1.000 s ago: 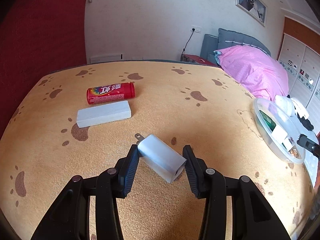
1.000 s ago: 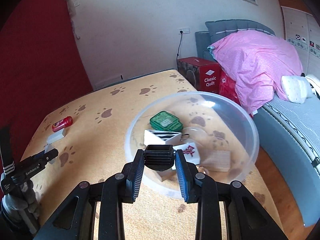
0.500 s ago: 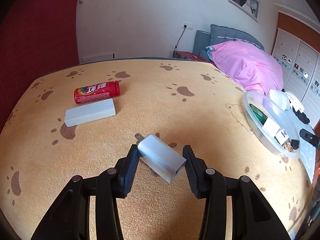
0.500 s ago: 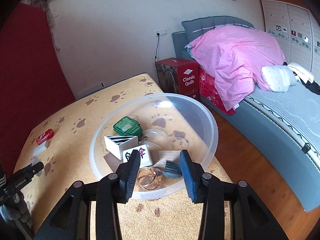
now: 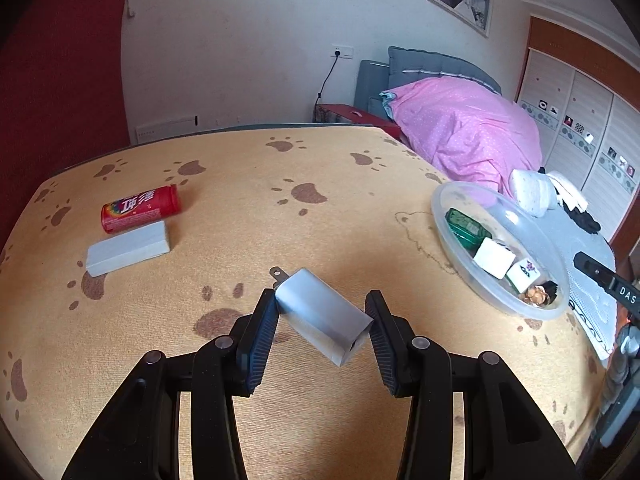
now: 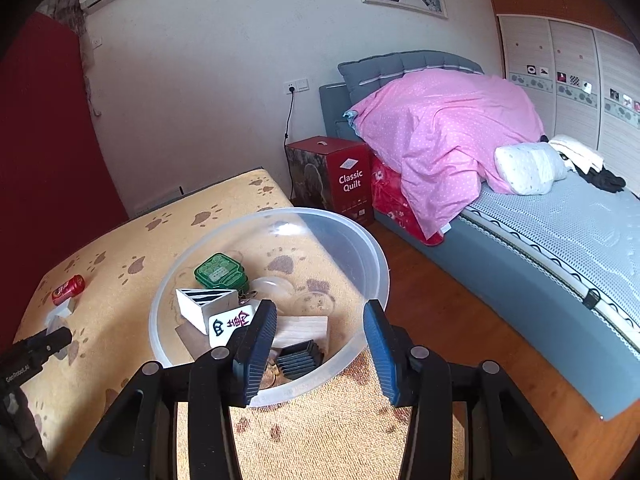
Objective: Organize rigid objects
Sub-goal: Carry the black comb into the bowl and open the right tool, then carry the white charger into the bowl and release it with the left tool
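The left claw (image 5: 323, 330) held a small silver-white plug block (image 5: 322, 322) tight between its two black fingers, up above the yellow paw-print cloth (image 5: 248, 168). The right claw (image 6: 320, 346) was wide and held nothing, over the near rim of the big clear plastic bowl (image 6: 376, 256). A ribbed black block (image 6: 299, 358) lay inside. The plug looked next: it needed carrying right to the bowl. A red can (image 5: 139, 208) and a flat white box (image 5: 127, 247) waited far left.

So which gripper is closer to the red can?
Left. The left gripper sits across the table from the red can; the right gripper hovers over the far bowl.
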`<state>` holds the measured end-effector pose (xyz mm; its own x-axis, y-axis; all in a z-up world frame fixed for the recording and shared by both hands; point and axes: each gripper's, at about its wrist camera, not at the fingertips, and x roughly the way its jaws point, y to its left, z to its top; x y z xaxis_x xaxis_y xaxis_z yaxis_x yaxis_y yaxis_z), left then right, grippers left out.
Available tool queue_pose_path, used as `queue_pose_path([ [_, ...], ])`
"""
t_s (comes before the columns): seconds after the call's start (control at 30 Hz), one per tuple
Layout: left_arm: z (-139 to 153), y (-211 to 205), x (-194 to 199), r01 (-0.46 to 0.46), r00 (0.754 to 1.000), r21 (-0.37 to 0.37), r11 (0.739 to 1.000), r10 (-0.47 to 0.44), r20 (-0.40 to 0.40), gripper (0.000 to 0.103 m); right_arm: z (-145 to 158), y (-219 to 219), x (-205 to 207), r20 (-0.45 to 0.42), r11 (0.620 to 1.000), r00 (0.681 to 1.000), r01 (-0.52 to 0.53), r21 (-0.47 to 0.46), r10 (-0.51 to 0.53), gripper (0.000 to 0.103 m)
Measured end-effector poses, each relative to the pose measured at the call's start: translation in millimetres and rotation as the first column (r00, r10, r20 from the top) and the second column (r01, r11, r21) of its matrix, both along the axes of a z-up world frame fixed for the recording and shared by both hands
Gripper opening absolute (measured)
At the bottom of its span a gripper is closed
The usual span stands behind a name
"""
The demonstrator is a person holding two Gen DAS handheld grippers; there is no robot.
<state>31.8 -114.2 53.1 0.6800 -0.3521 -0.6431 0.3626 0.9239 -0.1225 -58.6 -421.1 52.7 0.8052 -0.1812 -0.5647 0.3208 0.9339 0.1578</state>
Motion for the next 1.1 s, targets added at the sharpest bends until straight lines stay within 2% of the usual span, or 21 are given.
queue_pose_path([
  [0.13,6.9,-19.1,-3.2,0.037,0.999,-0.010,0.999,-0.037,0.009,0.046,0.1,6.5,-2.2,0.018,0.999,1.000,-0.012,-0.040,0.013,0.055],
  [0.5,11.3,-79.5,-10.0,0.140,0.990,-0.028,0.990,-0.140,0.000,0.046,-4.9,15.3,-7.1,0.037,0.993,0.998,-0.050,-0.108,0.054,0.057],
  [0.8,16.1,-123.5,-18.1,0.220,0.975,-0.049,0.974,-0.220,0.015,0.046,-9.6,8.2,-9.0,0.032,0.996,0.998,-0.050,-0.068,0.052,0.057],
  [1.1,7.1,-149.8,-14.3,0.257,0.966,-0.074,0.964,-0.258,-0.007,0.046,-9.2,6.0,-9.9,0.037,0.997,0.998,-0.047,-0.054,0.049,0.057],
])
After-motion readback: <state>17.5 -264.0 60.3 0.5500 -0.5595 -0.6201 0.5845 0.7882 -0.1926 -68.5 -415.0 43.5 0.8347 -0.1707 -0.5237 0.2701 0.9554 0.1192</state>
